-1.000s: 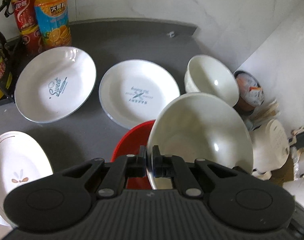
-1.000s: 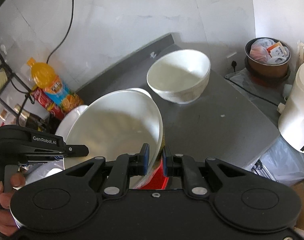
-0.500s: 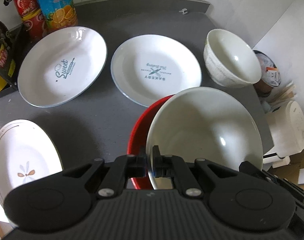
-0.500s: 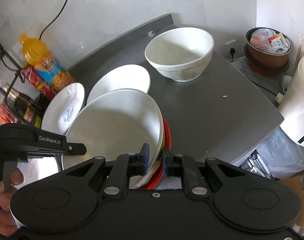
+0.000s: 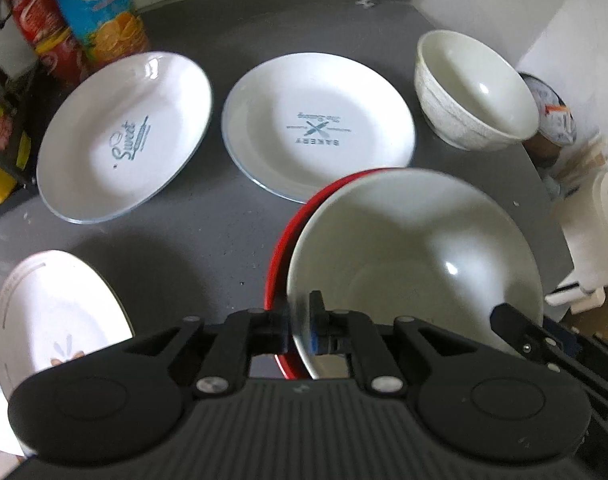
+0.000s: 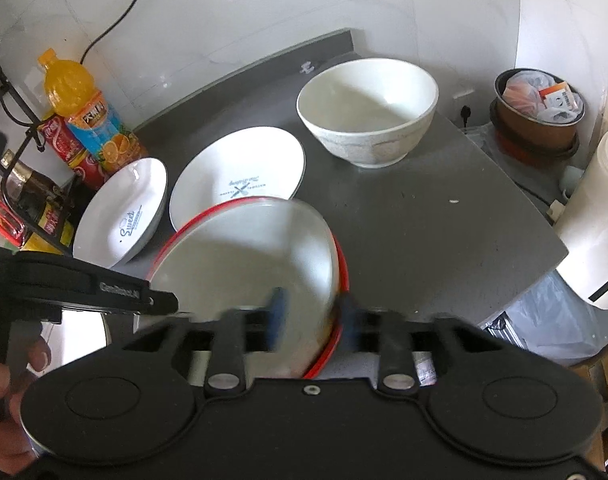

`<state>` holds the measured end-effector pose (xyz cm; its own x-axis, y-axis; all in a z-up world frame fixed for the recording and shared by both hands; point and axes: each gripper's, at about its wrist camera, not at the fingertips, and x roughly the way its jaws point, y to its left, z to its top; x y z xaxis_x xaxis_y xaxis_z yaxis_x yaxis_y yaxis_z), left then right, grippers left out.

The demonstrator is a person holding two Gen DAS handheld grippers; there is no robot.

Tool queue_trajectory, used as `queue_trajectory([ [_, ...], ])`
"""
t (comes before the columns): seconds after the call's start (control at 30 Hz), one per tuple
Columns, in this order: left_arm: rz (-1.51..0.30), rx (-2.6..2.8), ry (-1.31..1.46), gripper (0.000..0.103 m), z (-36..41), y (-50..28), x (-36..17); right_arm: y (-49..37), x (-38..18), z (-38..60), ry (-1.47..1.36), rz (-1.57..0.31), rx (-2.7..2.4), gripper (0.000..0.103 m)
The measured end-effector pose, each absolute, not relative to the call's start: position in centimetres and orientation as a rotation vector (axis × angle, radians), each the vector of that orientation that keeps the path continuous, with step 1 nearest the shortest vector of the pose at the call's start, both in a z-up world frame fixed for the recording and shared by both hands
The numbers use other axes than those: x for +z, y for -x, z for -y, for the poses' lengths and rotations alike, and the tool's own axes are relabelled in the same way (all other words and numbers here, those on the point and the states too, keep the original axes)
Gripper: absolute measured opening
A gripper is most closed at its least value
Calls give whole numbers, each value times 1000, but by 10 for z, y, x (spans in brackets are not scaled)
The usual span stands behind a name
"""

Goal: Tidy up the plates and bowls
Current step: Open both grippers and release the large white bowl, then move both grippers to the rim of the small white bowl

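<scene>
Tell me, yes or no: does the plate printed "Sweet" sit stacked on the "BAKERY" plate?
No. In the left wrist view the Sweet plate lies beside the BAKERY plate, with bare grey counter between them.

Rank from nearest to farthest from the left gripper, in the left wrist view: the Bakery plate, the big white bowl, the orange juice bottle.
1. Big white bowl, rim between the left gripper jaws.
2. Bakery plate, ahead, mid-counter.
3. Orange juice bottle, far back left.

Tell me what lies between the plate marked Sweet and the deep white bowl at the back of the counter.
The plate marked Bakery lies flat between the Sweet plate and the deep white bowl. Both wrist views show it; the left shows it best.
</scene>
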<state>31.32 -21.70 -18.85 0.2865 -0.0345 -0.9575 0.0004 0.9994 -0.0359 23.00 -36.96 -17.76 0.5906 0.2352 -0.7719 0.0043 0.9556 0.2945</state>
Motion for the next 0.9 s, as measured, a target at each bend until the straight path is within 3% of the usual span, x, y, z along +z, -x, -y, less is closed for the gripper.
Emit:
queue_trajectory([
  [0.03, -1289, -29, 24, 11, 219, -313, -189, -228, -175, 371, -279, -919, 130, 54],
  [0.13, -1278, -40, 38, 20, 218, -313, -184, -226, -168, 378, -290, -897, 116, 57],
  [0.23, -1267, -41, 16, 25, 222, -313, -177, -225, -164, 387, -299, -879, 72, 73],
  [0.4, -1162, -49, -45, 62, 233, -312, -157, -223, -156, 400, -335, -834, 52, 88],
  [0.47, -1148, -57, -51, 69, 236, -315, -152, -222, -154, 407, -373, -812, 55, 94],
  [0.57, -1127, -77, -52, 71, 243, -319, -145, -223, -150, 414, -394, -787, 42, 99],
  [0.9, -1028, -76, -76, 76, 263, -332, -127, -227, -151, 442, -485, -757, -4, 102],
])
